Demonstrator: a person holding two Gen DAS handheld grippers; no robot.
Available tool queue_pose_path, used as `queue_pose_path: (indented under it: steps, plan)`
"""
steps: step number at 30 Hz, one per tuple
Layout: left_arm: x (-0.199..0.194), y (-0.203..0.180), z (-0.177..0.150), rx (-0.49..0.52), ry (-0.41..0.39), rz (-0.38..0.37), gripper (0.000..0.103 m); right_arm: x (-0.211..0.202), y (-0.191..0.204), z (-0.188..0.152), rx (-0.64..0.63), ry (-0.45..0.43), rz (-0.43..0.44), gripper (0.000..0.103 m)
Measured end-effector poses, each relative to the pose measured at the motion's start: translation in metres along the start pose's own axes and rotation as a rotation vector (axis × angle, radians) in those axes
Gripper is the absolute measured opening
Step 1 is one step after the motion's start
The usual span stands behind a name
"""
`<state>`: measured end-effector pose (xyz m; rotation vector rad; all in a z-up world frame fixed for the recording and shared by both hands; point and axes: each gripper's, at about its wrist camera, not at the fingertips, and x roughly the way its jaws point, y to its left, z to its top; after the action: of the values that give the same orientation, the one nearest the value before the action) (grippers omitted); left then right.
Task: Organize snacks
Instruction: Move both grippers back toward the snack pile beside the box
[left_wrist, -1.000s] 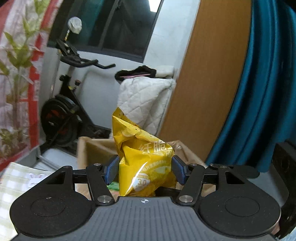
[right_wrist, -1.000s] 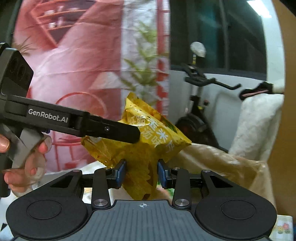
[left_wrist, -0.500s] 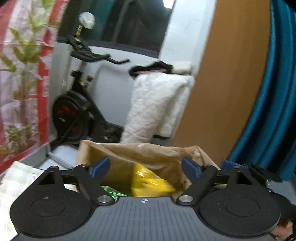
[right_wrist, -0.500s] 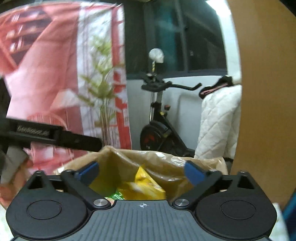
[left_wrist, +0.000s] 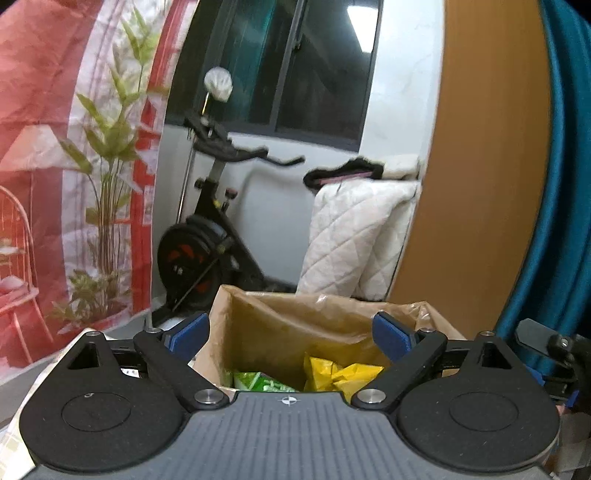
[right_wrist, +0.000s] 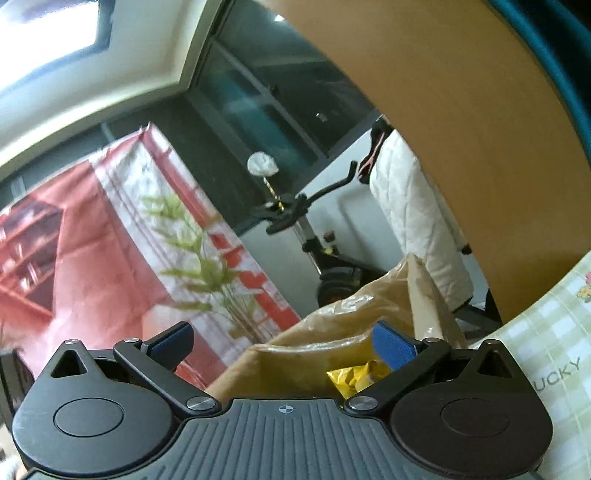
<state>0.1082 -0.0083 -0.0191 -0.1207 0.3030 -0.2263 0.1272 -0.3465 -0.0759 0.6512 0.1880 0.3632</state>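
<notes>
A brown paper bag (left_wrist: 295, 321) stands open in front of my left gripper (left_wrist: 291, 336). Inside it lie a yellow snack packet (left_wrist: 340, 376) and a green snack packet (left_wrist: 258, 382). My left gripper is open and empty, above the bag's near rim. My right gripper (right_wrist: 284, 343) is open and empty too, tilted, beside the same bag (right_wrist: 332, 332); the yellow packet (right_wrist: 354, 374) shows inside it. Part of the right gripper shows at the right edge of the left wrist view (left_wrist: 554, 350).
An exercise bike (left_wrist: 207, 236) and a white quilted cover (left_wrist: 354, 236) stand behind the bag. A wooden panel (left_wrist: 480, 166) and a teal curtain (left_wrist: 565, 184) are to the right. A checked tablecloth (right_wrist: 546, 332) covers the table.
Both grippers held the yellow packet above the bag a second ago. Both opened and it dropped into the bag. The right gripper has since tilted and swung away to the side.
</notes>
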Motion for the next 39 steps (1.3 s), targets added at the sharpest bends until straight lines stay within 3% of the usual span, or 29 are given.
queue_pose_path:
  steps: [5, 13, 17, 24, 29, 35, 39]
  plan:
    - [-0.013, 0.002, -0.014, 0.006, -0.051, -0.031, 0.096, -0.017, 0.008, -0.005, -0.078, -0.011, -0.038, 0.103]
    - [-0.026, 0.015, -0.04, -0.029, 0.022, 0.049, 0.098, -0.042, 0.019, -0.017, -0.222, 0.052, -0.085, 0.103]
    - [-0.032, 0.022, -0.05, -0.052, 0.035, 0.046, 0.098, -0.046, 0.022, -0.026, -0.272, 0.055, -0.117, 0.103]
    - [-0.036, 0.019, -0.069, 0.033, 0.07, 0.197, 0.099, -0.055, 0.031, -0.051, -0.446, 0.048, -0.222, 0.103]
    - [-0.041, 0.023, -0.078, 0.033, 0.072, 0.192, 0.1, -0.053, 0.026, -0.058, -0.388, 0.128, -0.243, 0.103]
    - [-0.042, 0.02, -0.094, 0.057, 0.068, 0.211, 0.103, -0.059, 0.02, -0.075, -0.402, 0.109, -0.251, 0.103]
    - [-0.043, 0.024, -0.104, 0.045, 0.106, 0.204, 0.103, -0.059, 0.014, -0.093, -0.371, 0.172, -0.24, 0.103]
